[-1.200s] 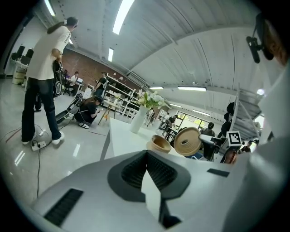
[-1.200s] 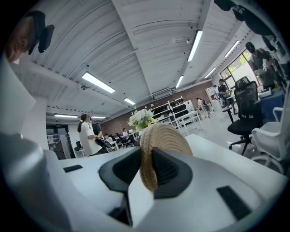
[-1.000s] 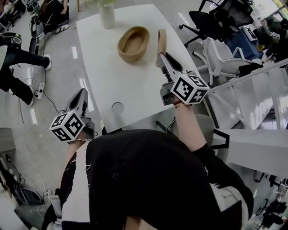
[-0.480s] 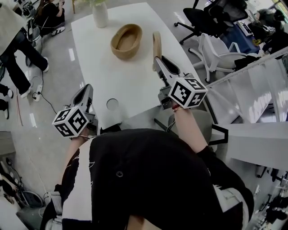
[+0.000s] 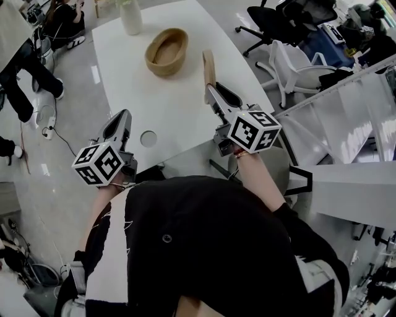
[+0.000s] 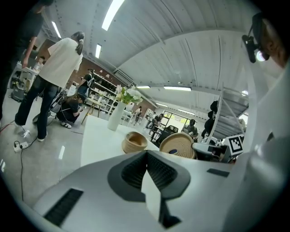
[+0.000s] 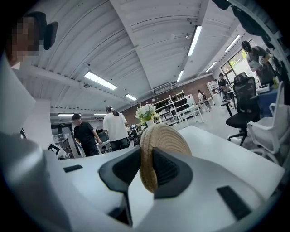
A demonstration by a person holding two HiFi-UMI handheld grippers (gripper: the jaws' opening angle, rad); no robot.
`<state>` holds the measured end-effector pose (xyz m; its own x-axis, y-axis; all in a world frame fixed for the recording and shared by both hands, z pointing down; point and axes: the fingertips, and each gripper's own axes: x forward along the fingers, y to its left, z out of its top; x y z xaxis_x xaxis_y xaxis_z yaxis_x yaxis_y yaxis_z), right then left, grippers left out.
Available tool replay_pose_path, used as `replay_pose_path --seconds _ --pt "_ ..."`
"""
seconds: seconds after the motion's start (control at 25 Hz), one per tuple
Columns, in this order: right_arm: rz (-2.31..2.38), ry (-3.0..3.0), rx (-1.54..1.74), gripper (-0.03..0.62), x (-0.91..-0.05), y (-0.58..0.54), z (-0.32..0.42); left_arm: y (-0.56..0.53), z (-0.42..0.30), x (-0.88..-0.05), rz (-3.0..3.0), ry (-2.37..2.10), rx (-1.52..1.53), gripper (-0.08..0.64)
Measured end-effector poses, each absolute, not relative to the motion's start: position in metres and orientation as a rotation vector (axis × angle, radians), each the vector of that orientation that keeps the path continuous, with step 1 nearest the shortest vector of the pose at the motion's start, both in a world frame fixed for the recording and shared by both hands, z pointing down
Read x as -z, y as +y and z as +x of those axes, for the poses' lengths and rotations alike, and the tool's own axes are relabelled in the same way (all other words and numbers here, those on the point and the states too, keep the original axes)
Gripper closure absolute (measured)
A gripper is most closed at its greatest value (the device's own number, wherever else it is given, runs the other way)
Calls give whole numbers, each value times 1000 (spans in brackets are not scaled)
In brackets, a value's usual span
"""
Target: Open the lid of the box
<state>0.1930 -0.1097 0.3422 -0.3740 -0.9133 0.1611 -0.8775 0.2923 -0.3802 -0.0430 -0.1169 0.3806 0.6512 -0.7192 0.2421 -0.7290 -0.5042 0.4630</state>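
Note:
The box is an oval woven basket (image 5: 166,51) that stands open on the white table (image 5: 179,117). Its round woven lid (image 5: 208,67) is off the basket and held on edge to the right of it, above the table. My right gripper (image 5: 210,90) is shut on the lid's rim; the right gripper view shows the lid (image 7: 156,147) clamped between the dark pads (image 7: 170,170). My left gripper (image 5: 122,117) hovers by the table's near left edge, shut and empty. From the left gripper view the basket (image 6: 134,142) and the lid (image 6: 177,145) lie ahead.
A white vase (image 5: 130,15) with flowers stands at the table's far end. A round cable port (image 5: 148,138) sits near the front edge. Office chairs (image 5: 291,65) stand to the right. People stand and sit on the floor to the left (image 5: 25,74).
My right gripper has drawn the lid back toward me, farther from the basket. The left gripper has lifted a little closer to the table's edge.

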Motion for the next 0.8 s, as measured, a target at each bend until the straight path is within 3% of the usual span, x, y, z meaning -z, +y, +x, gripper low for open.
replay_pose_path --seconds 0.8 --pt "-1592 2503 768 503 -362 -93 145 -104 -21 -384 2352 -1074 -41 549"
